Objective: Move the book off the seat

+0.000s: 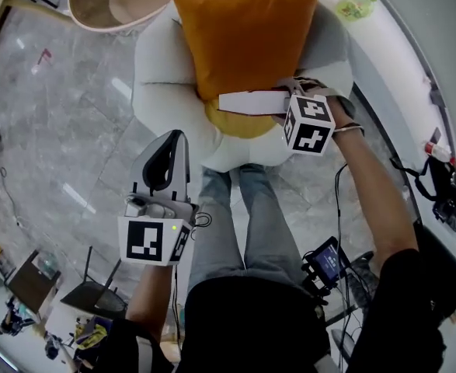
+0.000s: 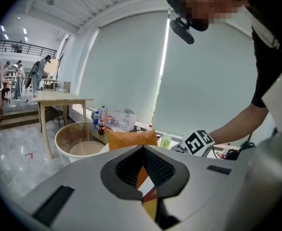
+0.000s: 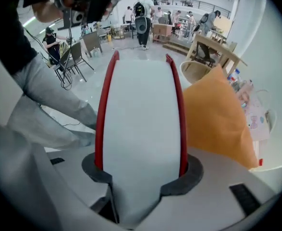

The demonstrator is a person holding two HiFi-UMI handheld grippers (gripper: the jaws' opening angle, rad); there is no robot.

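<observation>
I am holding the book (image 1: 247, 102) in the right tool (image 1: 283, 101). Its jaws are pinching the book across its red covers, and the white page edges are facing back along the tool. The book is lying roughly level in the air over the front of the white seat (image 1: 161, 92), just beside the orange cushion (image 1: 243, 29) that is leaning on the backrest. The left tool (image 1: 171, 140) is hovering off the seat's near corner, well apart from the book, its jaws pressed together on nothing.
</observation>
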